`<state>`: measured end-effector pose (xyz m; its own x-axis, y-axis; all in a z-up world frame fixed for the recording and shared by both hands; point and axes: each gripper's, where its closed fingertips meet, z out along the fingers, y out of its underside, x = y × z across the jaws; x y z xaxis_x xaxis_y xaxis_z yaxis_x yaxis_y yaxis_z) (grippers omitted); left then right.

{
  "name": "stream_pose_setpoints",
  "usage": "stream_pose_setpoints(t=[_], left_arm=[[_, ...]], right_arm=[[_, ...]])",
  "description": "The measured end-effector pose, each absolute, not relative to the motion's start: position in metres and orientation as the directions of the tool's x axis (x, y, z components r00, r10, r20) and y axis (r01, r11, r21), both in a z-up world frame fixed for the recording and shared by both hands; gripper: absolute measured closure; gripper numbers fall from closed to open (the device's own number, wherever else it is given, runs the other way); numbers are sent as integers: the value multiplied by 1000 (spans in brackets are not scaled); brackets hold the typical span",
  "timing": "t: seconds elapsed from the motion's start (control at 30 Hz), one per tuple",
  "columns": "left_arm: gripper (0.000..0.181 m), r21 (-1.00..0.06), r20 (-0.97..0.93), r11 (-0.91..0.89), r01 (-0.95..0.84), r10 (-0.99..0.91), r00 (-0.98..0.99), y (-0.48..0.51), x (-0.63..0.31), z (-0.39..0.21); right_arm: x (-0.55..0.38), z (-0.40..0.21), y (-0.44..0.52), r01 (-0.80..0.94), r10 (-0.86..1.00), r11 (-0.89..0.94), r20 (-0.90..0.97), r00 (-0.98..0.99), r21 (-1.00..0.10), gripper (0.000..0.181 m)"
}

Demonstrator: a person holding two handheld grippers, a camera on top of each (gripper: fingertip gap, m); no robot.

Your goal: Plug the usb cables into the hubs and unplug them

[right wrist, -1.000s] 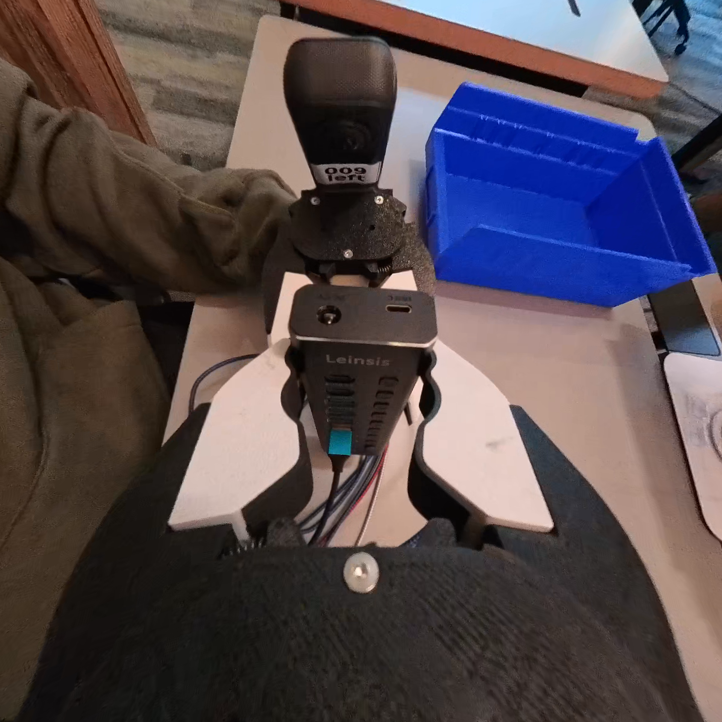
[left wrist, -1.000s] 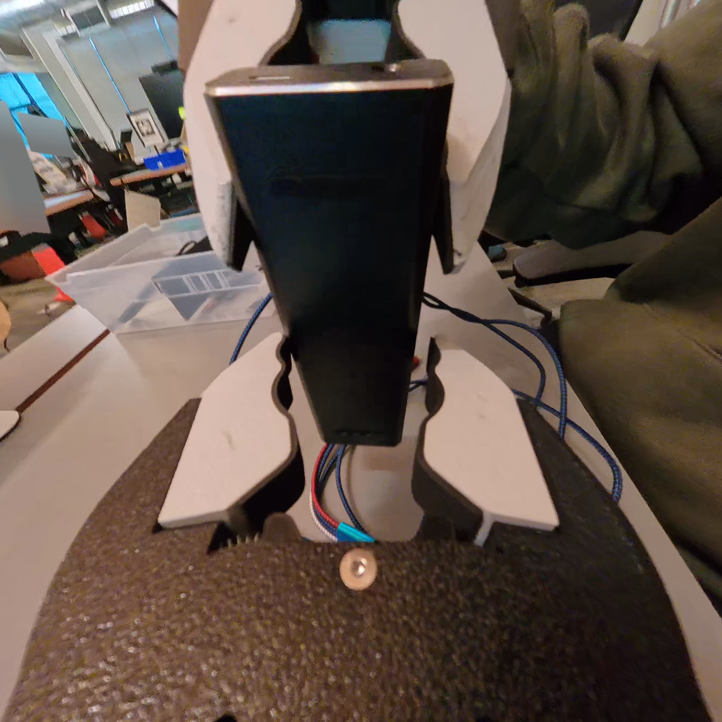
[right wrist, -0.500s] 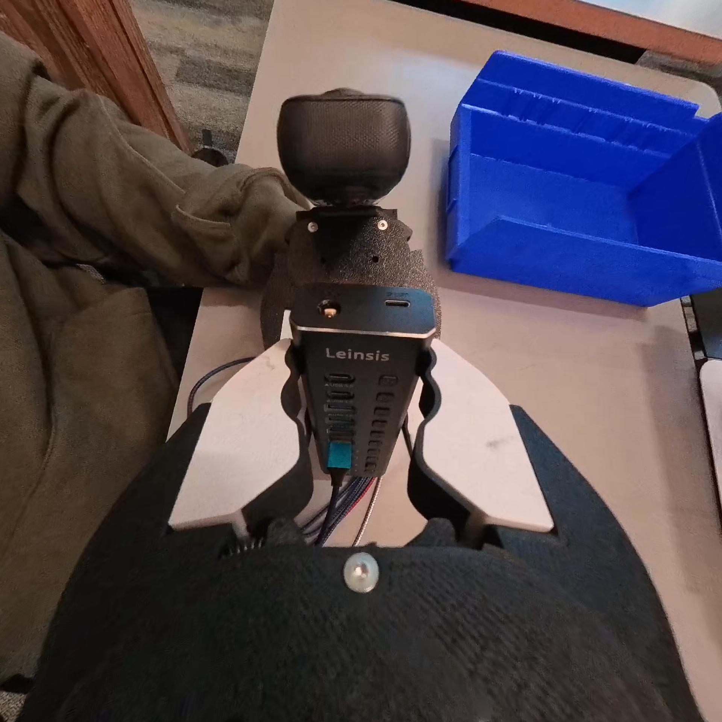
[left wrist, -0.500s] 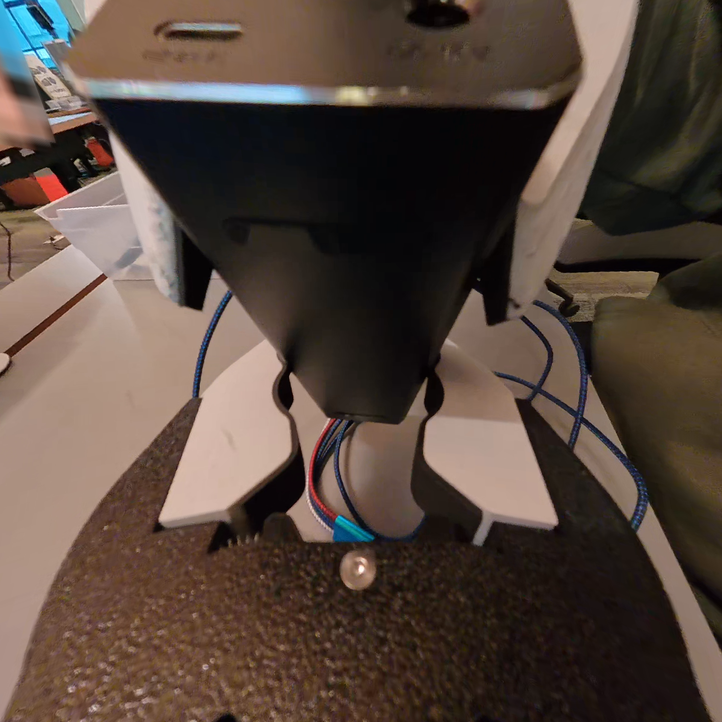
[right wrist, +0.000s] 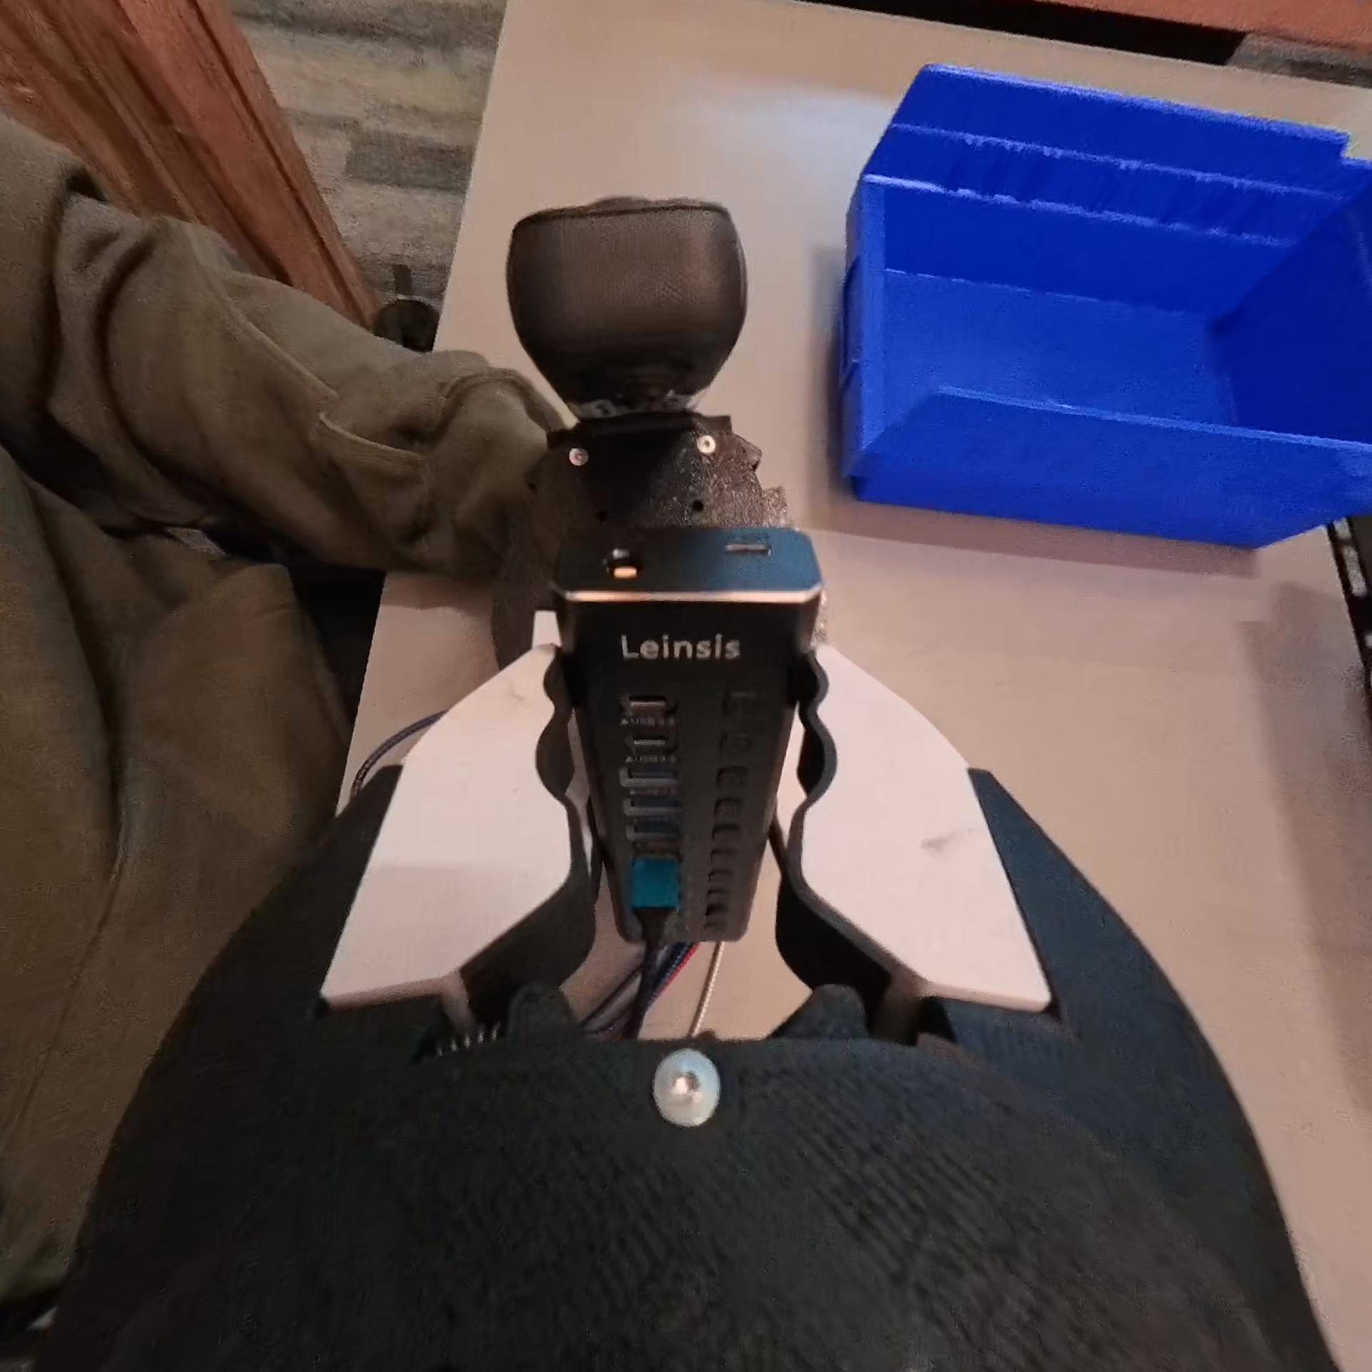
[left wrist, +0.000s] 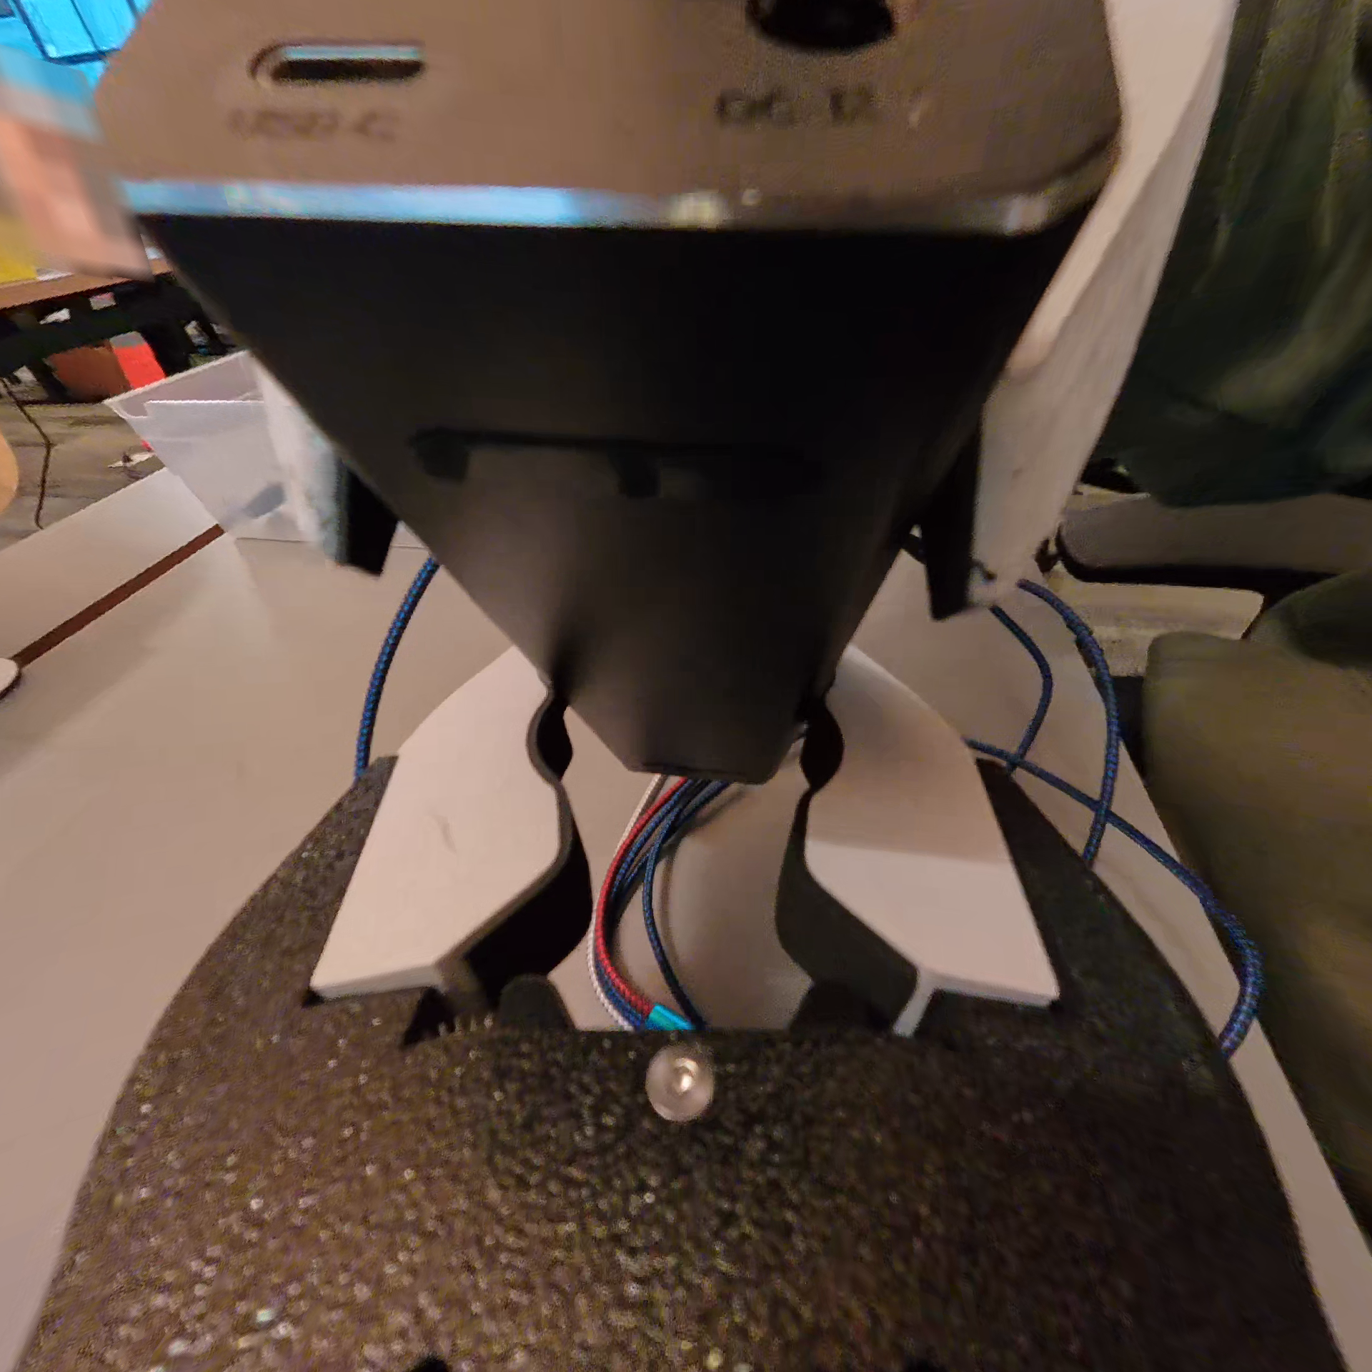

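Hub (left wrist: 609, 416) top cut off by frame edge, blue bin (right wrist: 1114, 334) cropped at right

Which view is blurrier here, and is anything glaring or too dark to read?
Left wrist view: the hub fills the frame, soft and underlit, its underside nearly black, a bright glint along its metal edge. Right wrist view: sharper and evenly lit; the blue bin slightly smeared.

We are looking from both wrists along the fingers, facing each other; the hub (left wrist: 609, 416) (right wrist: 687, 742) is filling the left view very close, sitting farther in the right, shared by both.
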<state>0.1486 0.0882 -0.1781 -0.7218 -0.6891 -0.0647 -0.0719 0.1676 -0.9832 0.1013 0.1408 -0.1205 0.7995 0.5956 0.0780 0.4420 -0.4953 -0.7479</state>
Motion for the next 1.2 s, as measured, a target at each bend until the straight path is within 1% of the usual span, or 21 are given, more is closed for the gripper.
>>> stream_pose_setpoints(t=[0.07, 0.1, 0.13, 0.17, 0.2, 0.27, 0.4, 0.43, 0.5, 0.57, 0.7, 0.77, 0.8, 0.87, 1.0, 1.2], left_arm=[[120, -985, -34, 145, -97, -708, -705, 96, 150, -175], [120, -985, -29, 139, -105, -727, -687, 102, 151, -172], [120, -985, -23, 134, -112, -737, -676, 108, 151, -170], [120, -984, -32, 139, -109, -744, -667, 114, 150, -167], [120, -983, -47, 151, -102, -750, -659, 118, 149, -165], [120, -977, -51, 174, -125, -753, -656, 123, 148, -167], [120, -965, -72, 221, -142, -741, -668, 122, 147, -176], [120, -963, -81, 231, -139, -739, -669, 121, 147, -177], [120, -959, -95, 250, -133, -726, -681, 118, 145, -178], [120, -954, -103, 266, -138, -724, -682, 116, 146, -180], [120, -946, -122, 293, -138, -716, -687, 114, 146, -185], [120, -946, -116, 290, -144, -719, -685, 113, 147, -186], [120, -947, -119, 288, -139, -720, -684, 114, 147, -185], [120, -946, -122, 294, -136, -713, -691, 113, 146, -186], [120, -945, -136, 300, -127, -716, -685, 114, 147, -186], [121, -935, -164, 332, -121, -712, -683, 112, 147, -190]], right_arm=[[117, -126, 136, 471, 537, -536, 148, 831, -701, 112], [126, -130, 130, 491, 513, -561, 186, 838, -667, 112], [131, -135, 124, 509, 503, -572, 216, 837, -643, 116], [133, -139, 121, 518, 499, -564, 234, 834, -643, 124], [131, -143, 120, 515, 500, -555, 233, 834, -653, 132], [131, -151, 121, 503, 483, -553, 236, 843, -665, 137], [134, -148, 126, 555, 470, -497, 330, 818, -667, 161], [133, -148, 125, 554, 478, -500, 322, 818, -666, 167], [129, -153, 122, 528, 506, -529, 252, 825, -665, 165], [127, -158, 118, 524, 532, -539, 215, 819, -660, 172], [128, -163, 115, 525, 541, -564, 195, 818, -638, 165], [132, -169, 112, 544, 542, -586, 208, 814, -601, 161], [134, -171, 112, 557, 544, -589, 222, 809, -586, 162], [131, -169, 112, 549, 549, -578, 210, 809, -603, 167], [132, -171, 113, 514, 540, -600, 164, 825, -613, 168], [130, -176, 113, 538, 553, -606, 175, 815, -586, 168]])
